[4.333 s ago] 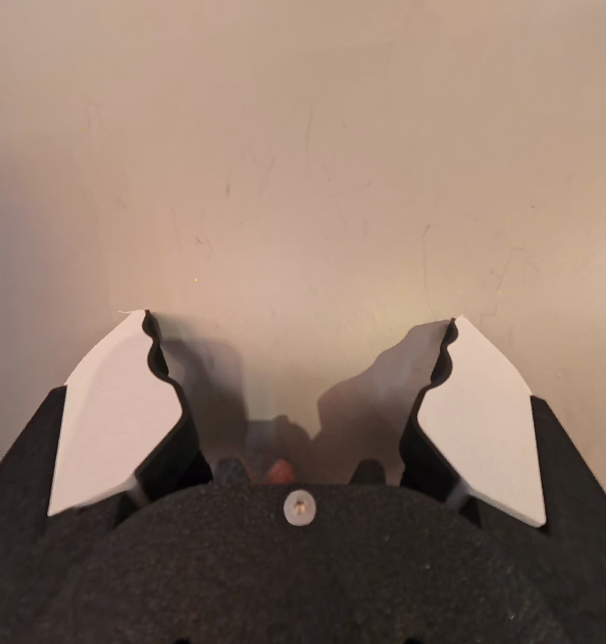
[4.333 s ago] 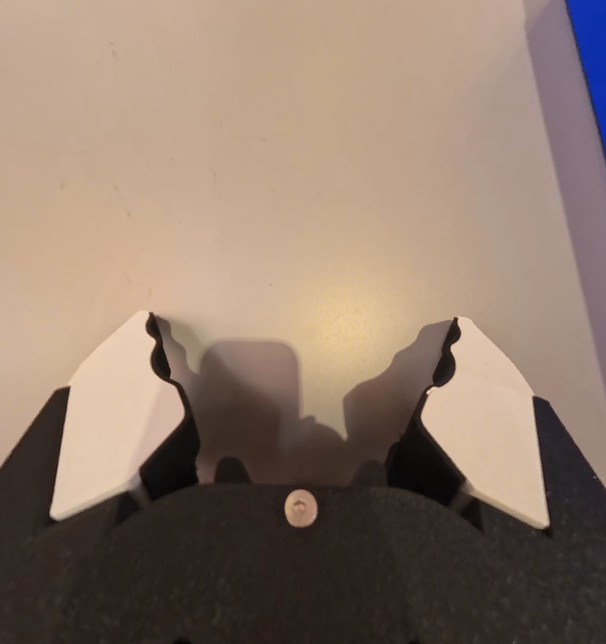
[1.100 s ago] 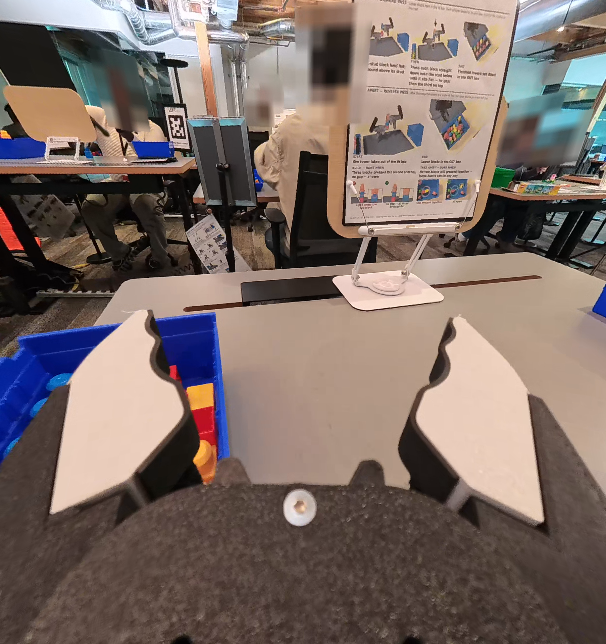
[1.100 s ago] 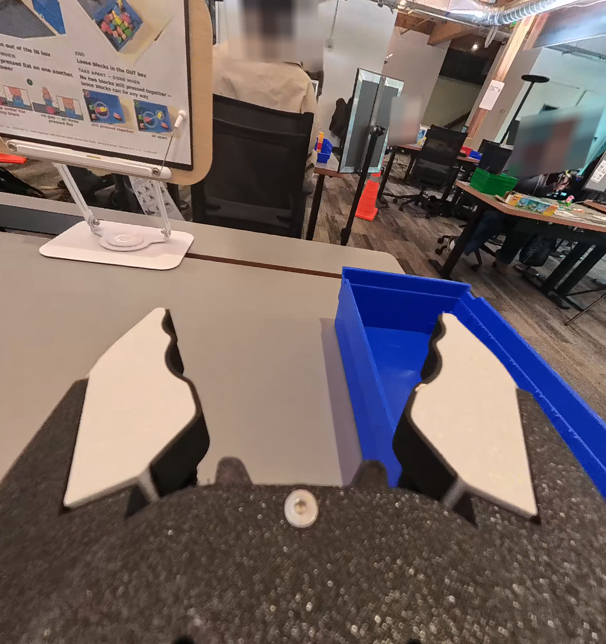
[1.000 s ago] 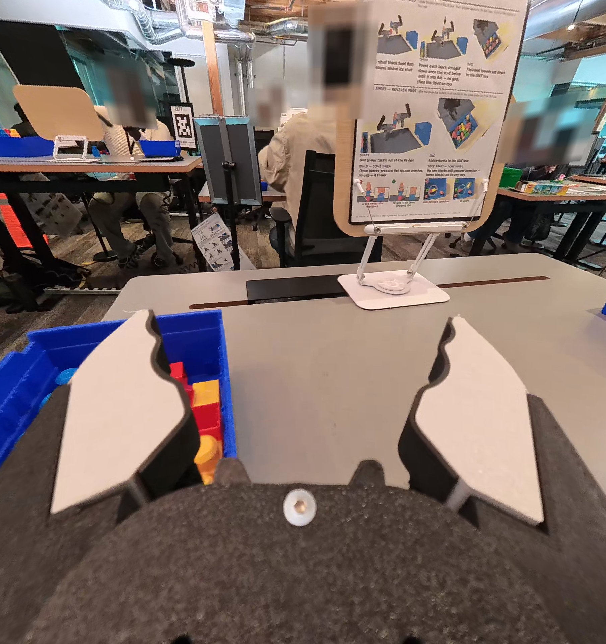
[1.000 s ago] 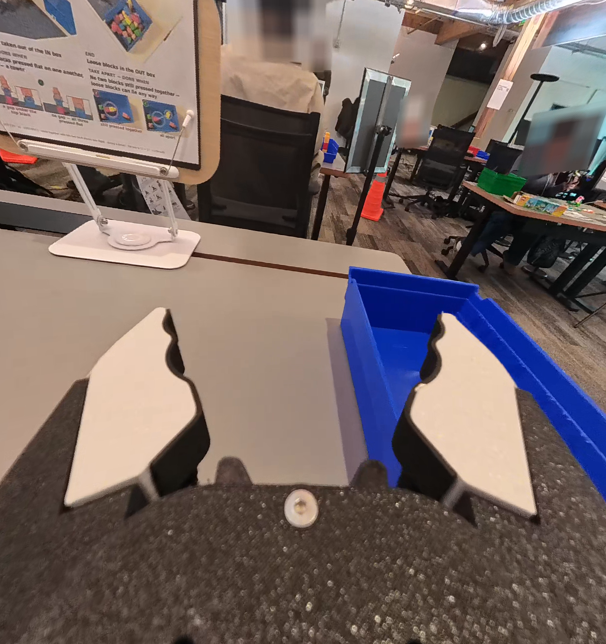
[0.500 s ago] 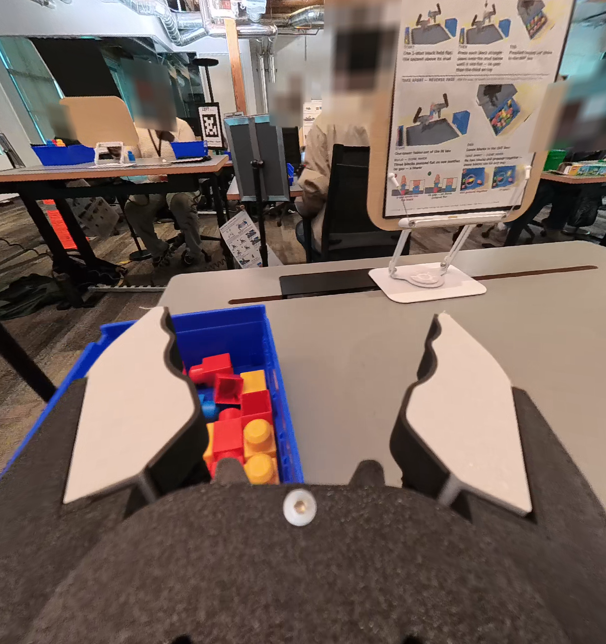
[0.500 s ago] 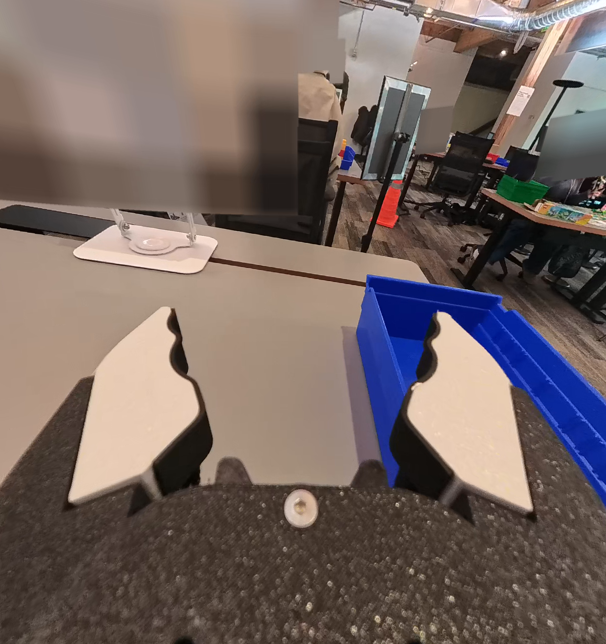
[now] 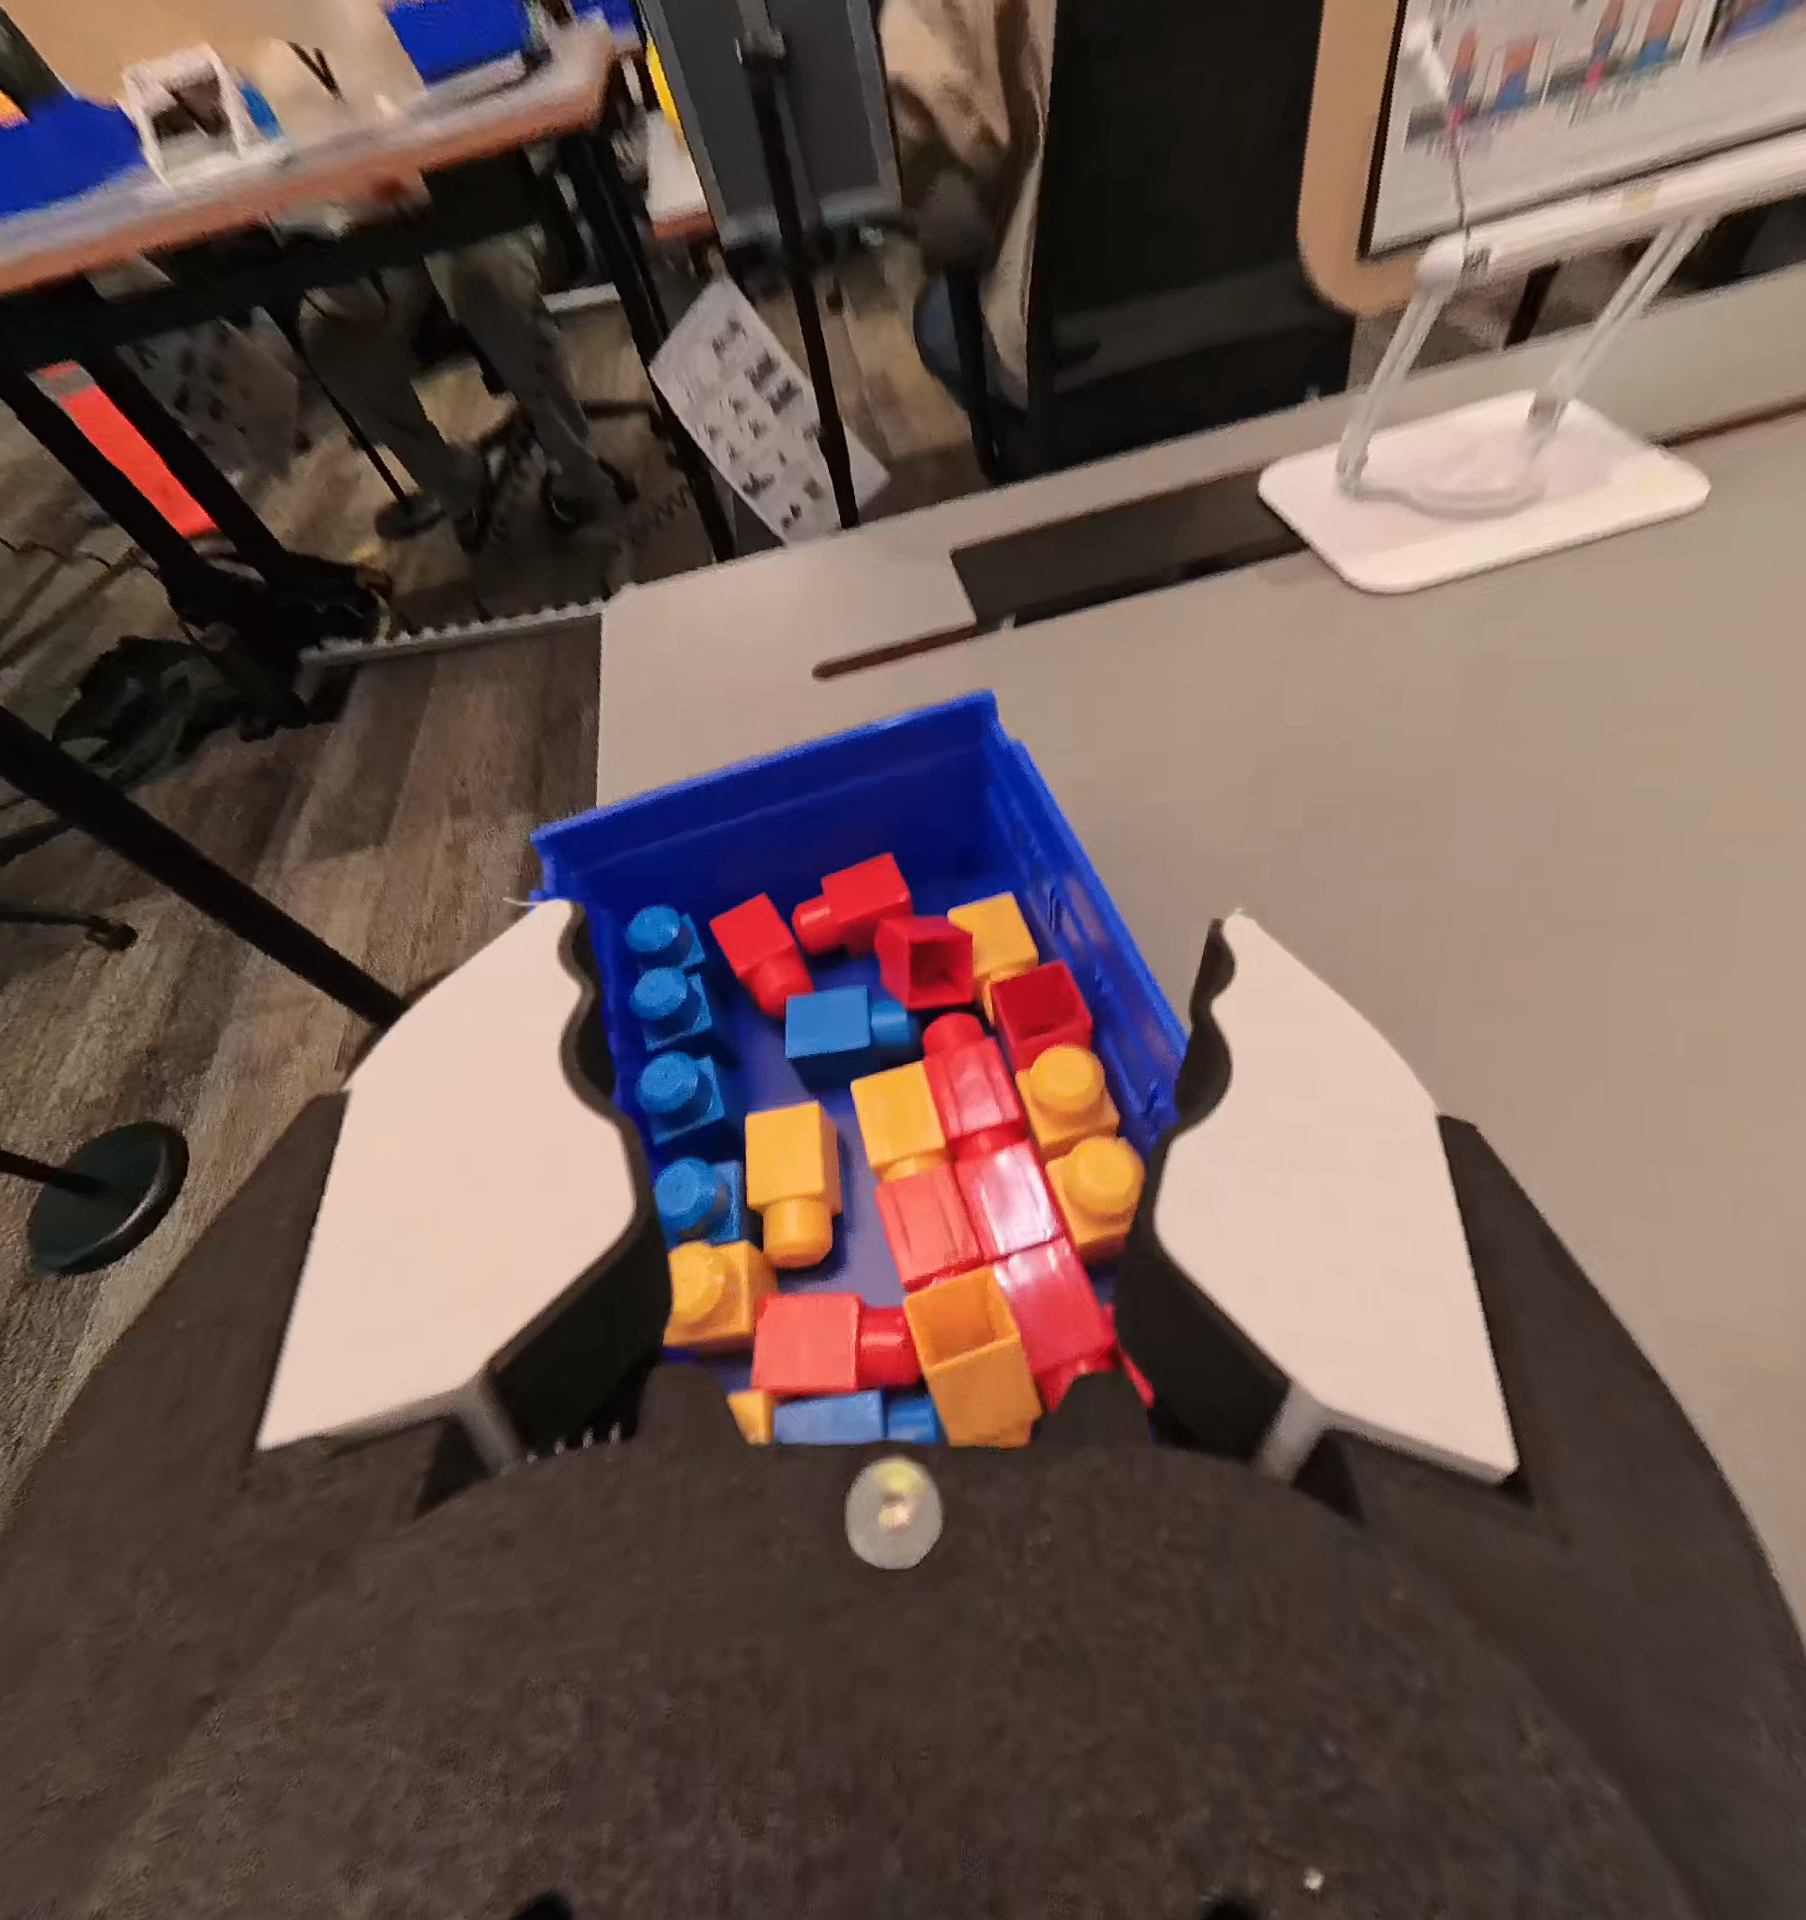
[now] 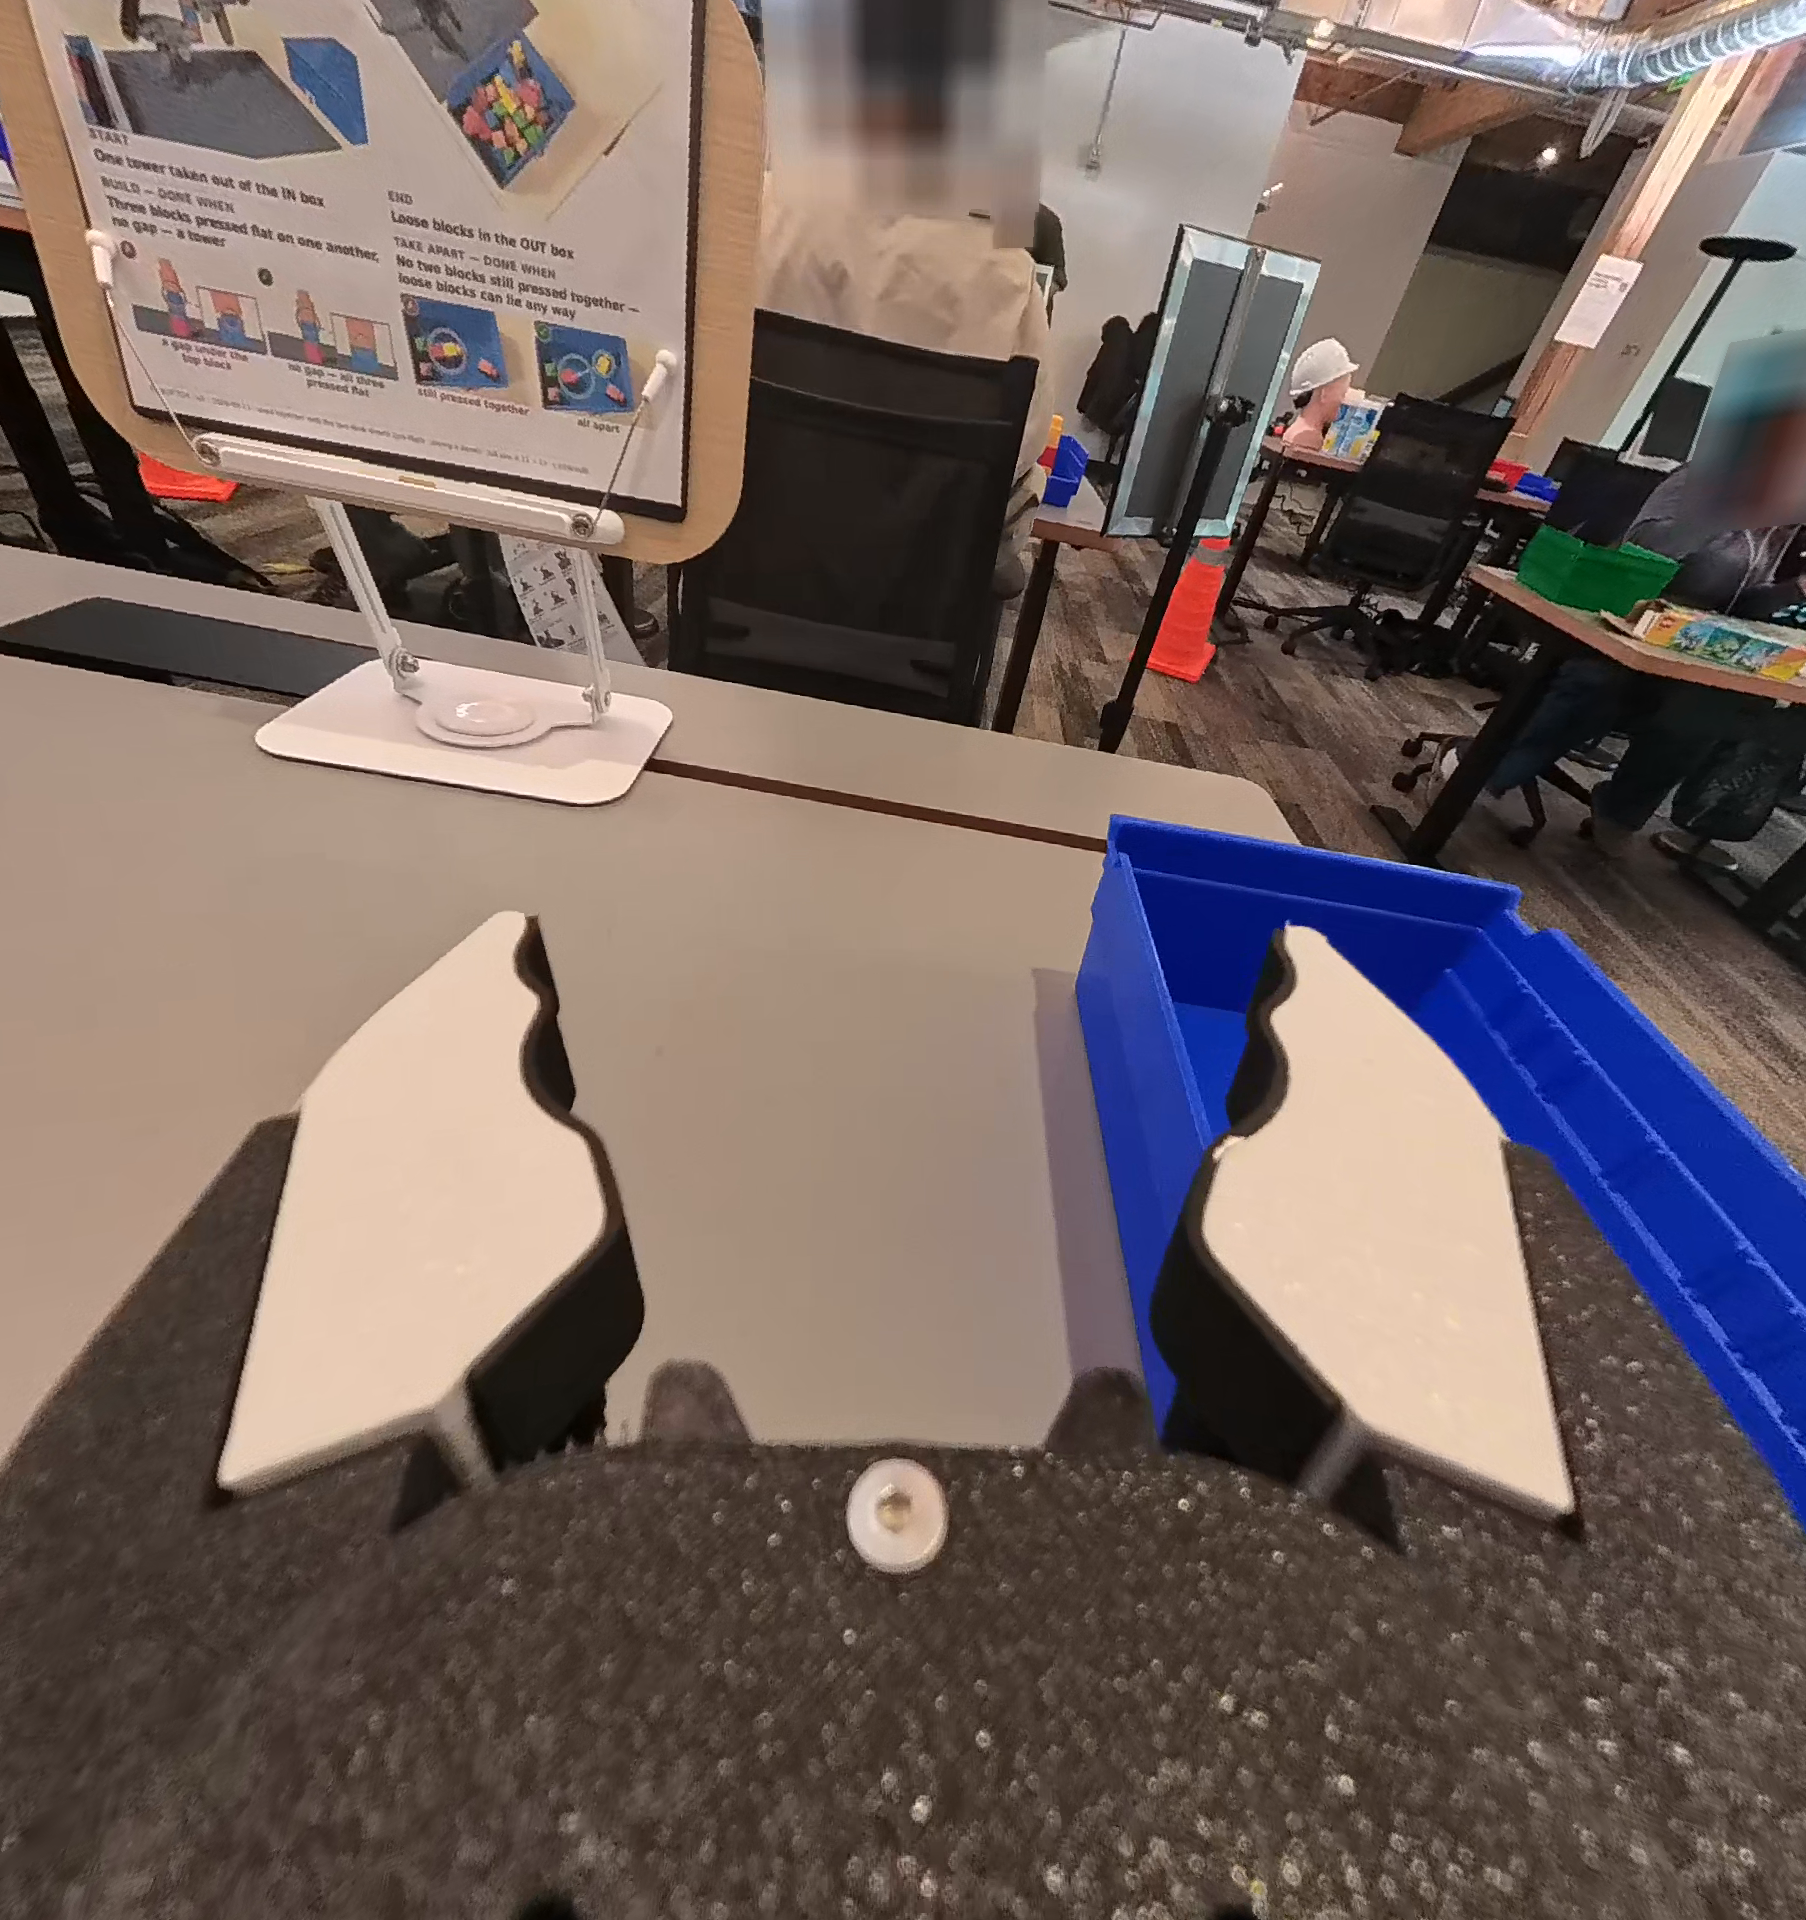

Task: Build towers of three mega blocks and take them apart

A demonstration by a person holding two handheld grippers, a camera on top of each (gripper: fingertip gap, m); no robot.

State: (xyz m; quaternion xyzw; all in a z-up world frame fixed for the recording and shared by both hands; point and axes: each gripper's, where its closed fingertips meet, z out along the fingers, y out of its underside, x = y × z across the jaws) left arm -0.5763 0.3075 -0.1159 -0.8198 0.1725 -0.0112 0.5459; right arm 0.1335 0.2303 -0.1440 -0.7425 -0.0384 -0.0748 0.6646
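A blue bin (image 9: 1075, 862) at the table's left edge holds several loose mega blocks: red (image 9: 1013, 1195), orange (image 9: 790, 1148) and blue (image 9: 831, 1023). Some lie joined in short rows. My left gripper (image 9: 899, 935) is open and empty, held above the bin and tilted down at it, its fingers spanning the bin's width. My right gripper (image 10: 904, 935) is open and empty above the bare grey table (image 10: 826, 1039). A second blue bin (image 10: 1605, 1091) lies to its right; the part of its inside that shows is empty. The right fingertip (image 10: 1304, 966) overlaps it.
An instruction board on a white stand (image 10: 463, 727) stands at the table's back, also in the left wrist view (image 9: 1481, 488). A dark slot (image 9: 1107, 566) runs along the back. The table's left edge (image 9: 608, 727) drops to the floor. People sit at other desks behind.
My left gripper has swung left and tipped down over the block bin, which now fills the space between its fingers. My right gripper has barely moved. Both stay open.
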